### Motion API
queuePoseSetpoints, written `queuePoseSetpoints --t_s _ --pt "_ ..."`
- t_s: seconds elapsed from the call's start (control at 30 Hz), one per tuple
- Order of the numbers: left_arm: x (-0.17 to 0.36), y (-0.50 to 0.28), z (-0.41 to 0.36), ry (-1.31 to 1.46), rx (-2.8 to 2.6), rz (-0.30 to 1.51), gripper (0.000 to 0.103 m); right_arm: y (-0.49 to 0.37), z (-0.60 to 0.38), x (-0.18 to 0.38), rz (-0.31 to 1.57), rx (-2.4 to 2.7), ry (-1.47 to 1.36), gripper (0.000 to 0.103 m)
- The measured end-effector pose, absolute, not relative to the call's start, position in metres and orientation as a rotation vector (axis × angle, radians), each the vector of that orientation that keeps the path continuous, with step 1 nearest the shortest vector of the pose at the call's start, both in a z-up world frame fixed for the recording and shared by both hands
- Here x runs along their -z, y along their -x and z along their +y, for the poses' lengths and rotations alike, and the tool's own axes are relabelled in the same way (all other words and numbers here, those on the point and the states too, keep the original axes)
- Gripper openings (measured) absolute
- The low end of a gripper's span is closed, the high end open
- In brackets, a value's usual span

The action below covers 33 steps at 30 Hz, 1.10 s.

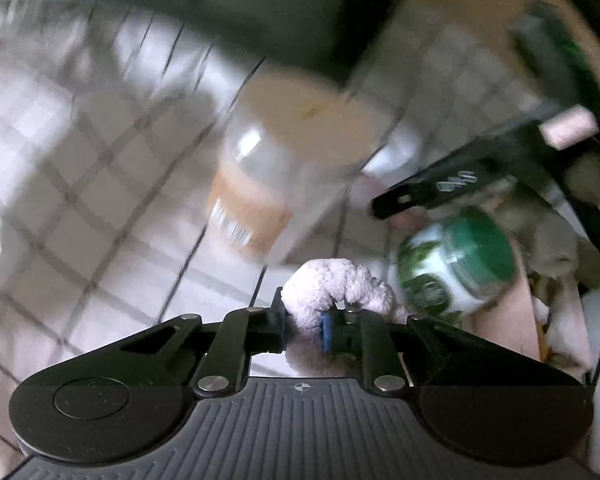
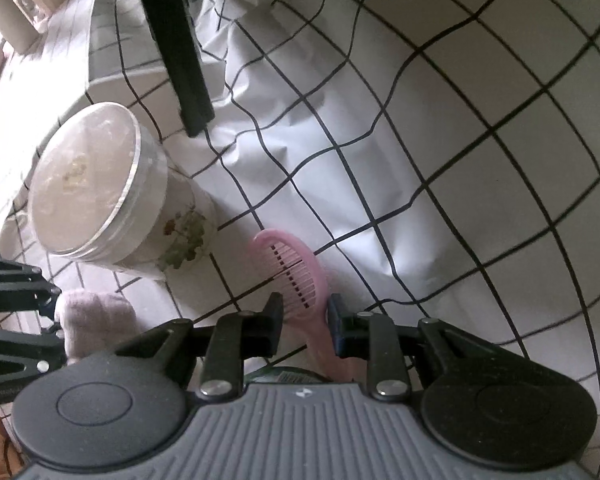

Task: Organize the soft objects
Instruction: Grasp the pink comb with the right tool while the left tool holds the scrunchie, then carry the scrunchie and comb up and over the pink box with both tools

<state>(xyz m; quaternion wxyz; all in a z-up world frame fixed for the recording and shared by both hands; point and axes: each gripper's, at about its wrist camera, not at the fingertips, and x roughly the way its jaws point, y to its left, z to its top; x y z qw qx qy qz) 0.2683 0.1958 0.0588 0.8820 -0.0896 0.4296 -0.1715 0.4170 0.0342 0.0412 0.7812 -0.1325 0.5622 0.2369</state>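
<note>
Soft objects are being sorted on a checked tablecloth, the largest surface in view, white with a dark grid and creased near its middle. On it stands a lidded tub printed with a flower sprig; the left wrist view, heavily blurred, shows a clear jar with a tan lid and a green-and-white jar lying beside it. The left gripper pinches a fluffy pale-lilac cloth between its pads, held clear of the table near the tub. The right gripper has its jaws set about a pink comb; whether they press it cannot be told. Judged step: transport of the grasped cloth. The next move calls for carrying it to its collecting place, not identifiable here, without brushing the jars.
</note>
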Motion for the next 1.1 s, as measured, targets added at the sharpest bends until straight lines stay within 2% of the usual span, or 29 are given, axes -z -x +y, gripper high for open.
queuePoseSetpoints --t_s 0.17,0.3,0.57,0.83,0.97,1.1 --pt "-0.119 -0.236 0.184 0.028 0.465 0.613 0.018 -0.401 0.022 -0.068 1.154 -0.515 0.225 0.023" --pt "-0.152 -0.248 0.187 -0.059 0.432 0.505 0.018 -0.389 0.015 -0.093 1.102 -0.512 0.211 0.023" --pt "-0.199 -0.275 0.196 -0.103 0.386 0.464 0.018 -0.364 -0.002 -0.164 0.925 -0.472 0.123 0.023" --pt "-0.248 -0.266 0.155 -0.033 0.623 0.459 0.018 -0.276 -0.065 -0.246 0.655 -0.295 0.017 0.023" --pt "-0.238 -0.265 0.101 -0.046 0.760 0.532 0.019 -0.230 -0.096 -0.258 0.563 -0.153 0.002 0.024" --pt "-0.190 -0.273 0.042 -0.019 0.859 0.695 0.020 -0.195 -0.117 -0.248 0.529 0.011 0.000 0.024"
